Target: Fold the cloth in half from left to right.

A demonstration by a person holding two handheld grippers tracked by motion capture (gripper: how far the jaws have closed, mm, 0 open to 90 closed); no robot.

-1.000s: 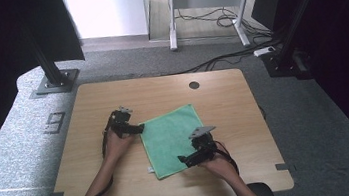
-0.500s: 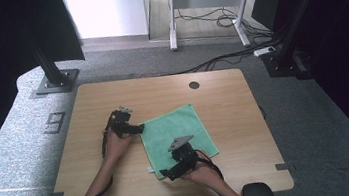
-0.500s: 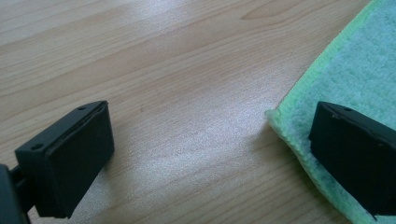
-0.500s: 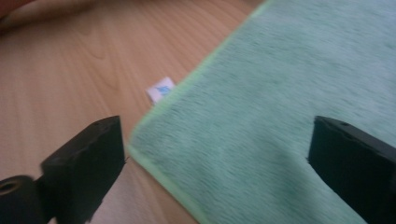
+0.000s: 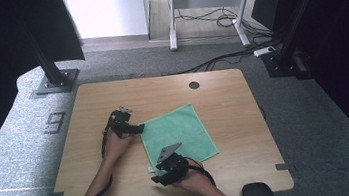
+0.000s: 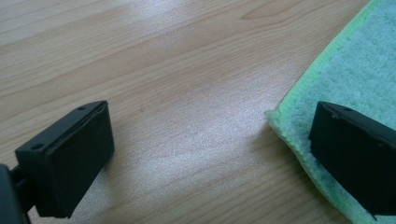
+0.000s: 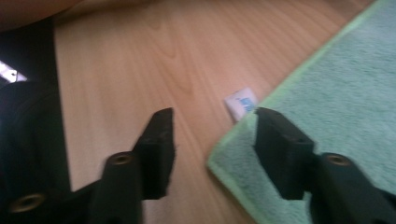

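A green microfibre cloth [image 5: 178,133] lies spread flat on the wooden table [image 5: 223,97], roughly at its middle, turned a little so that its corners point toward the table's edges; a small white label [image 7: 241,102] sticks out from its hem near the corner closest to the person.

The left gripper [image 5: 133,128] rests at the cloth's left corner, held low over the table; in the left gripper view its jaws stand wide apart, one over bare wood and the other over the cloth's light green hem [image 6: 299,112], with nothing pinched between them.

The right gripper [image 5: 164,176] sits at the near corner of the cloth; its jaws have just been closing and now stand about half apart; in the right gripper view the corner of the cloth [image 7: 327,107] lies in the gap between them, one jaw over wood and the other over the towelling, and the pads do not yet press on the fabric.
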